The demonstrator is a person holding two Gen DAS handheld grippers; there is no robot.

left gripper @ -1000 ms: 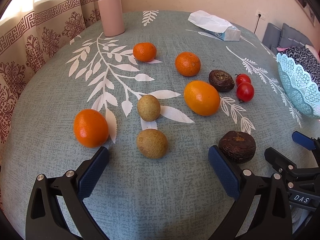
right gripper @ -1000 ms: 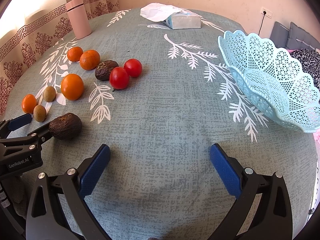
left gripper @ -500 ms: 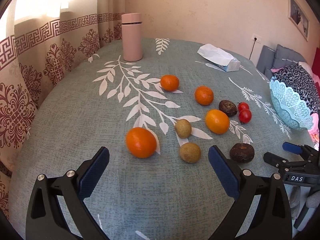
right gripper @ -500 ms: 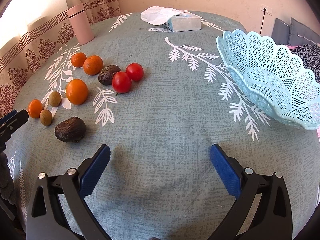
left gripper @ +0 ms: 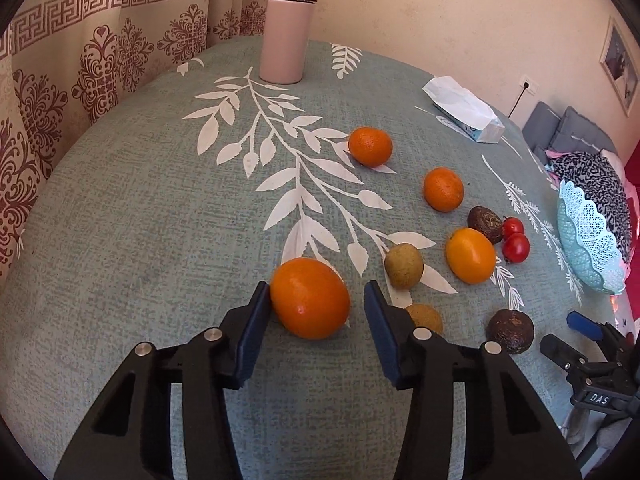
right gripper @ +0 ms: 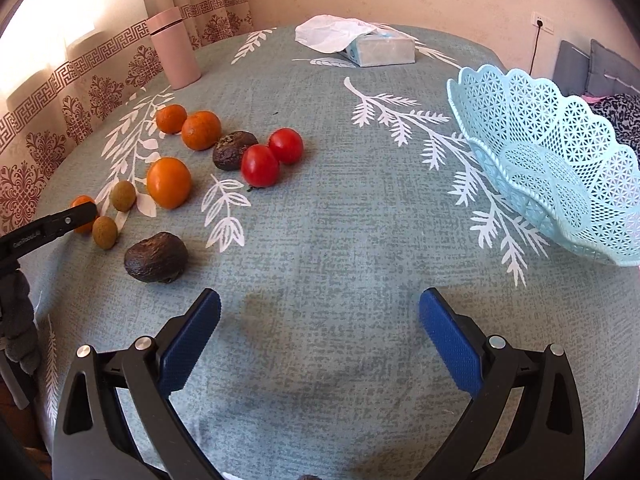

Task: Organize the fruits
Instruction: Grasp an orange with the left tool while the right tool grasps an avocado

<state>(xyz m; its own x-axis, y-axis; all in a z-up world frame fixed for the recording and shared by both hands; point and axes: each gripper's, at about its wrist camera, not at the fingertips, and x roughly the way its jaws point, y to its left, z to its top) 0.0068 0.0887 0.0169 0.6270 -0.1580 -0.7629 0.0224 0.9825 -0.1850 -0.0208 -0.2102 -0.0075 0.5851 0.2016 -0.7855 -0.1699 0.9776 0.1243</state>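
Note:
My left gripper [left gripper: 314,304] has its jaws around an orange [left gripper: 310,298] on the table. The left pad touches the orange and the right pad stands a little off it, so the jaws are not clamped. Other oranges [left gripper: 470,255], two kiwis [left gripper: 403,266], two dark avocados [left gripper: 510,330] and two tomatoes [left gripper: 516,247] lie to the right. My right gripper [right gripper: 320,332] is open and empty over bare cloth. The light blue lace basket [right gripper: 560,168] stands empty at the right. The near avocado also shows in the right wrist view [right gripper: 156,258].
A pink bottle [left gripper: 289,30] stands at the far side of the table, and a tissue box [right gripper: 380,46] lies at the back. Patterned curtains hang along the left. A sofa with cushions is beyond the basket.
My left gripper has moved left and forward onto the nearest orange, and its jaws have narrowed around it. The right gripper has stayed about where it was, open.

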